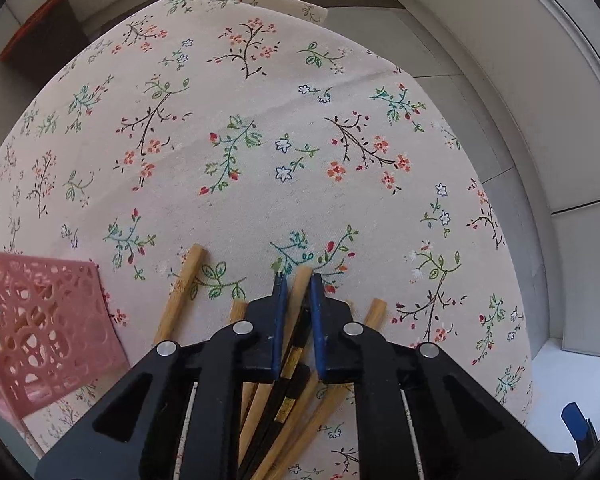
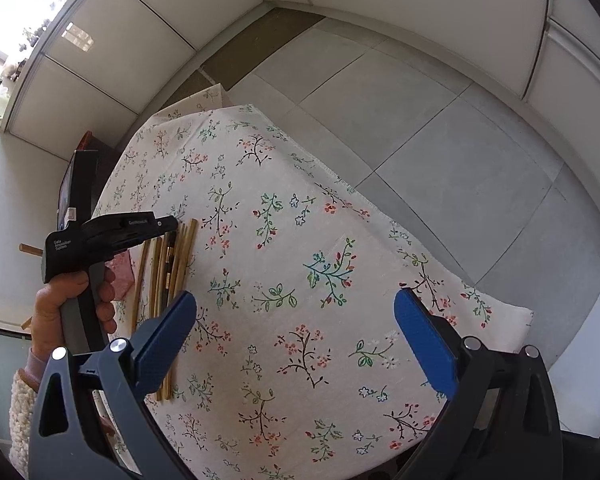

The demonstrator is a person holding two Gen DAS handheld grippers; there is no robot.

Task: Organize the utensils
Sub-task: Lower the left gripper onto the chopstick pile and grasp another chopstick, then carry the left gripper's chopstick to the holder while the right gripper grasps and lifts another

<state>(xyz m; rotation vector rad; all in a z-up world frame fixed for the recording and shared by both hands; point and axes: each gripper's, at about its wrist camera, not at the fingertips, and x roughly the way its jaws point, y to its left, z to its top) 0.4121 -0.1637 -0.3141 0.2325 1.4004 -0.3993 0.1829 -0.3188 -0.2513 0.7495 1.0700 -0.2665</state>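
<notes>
A: While the left hand-held gripper (image 1: pixel 299 280) is clamped on a slim bamboo chopstick (image 1: pixel 302 286) atop the floral-clothed desk (image 1: pixel 260 140), how is it handled?

B: Light, stiff, slippery; mid-shaft is advised. The right hand-held gripper (image 2: pixel 296 320) is held open, empty.

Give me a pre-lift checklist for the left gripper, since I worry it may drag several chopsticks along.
1. Left gripper shut on a bamboo chopstick: ok.
2. Only one stick between the pads: cannot tell; a black chopstick runs close beneath.
3. Pink basket beside the pile, within view: ok.
4. Right gripper open, holding nothing: ok.
5. Right gripper apart from the chopstick pile: ok.
</notes>
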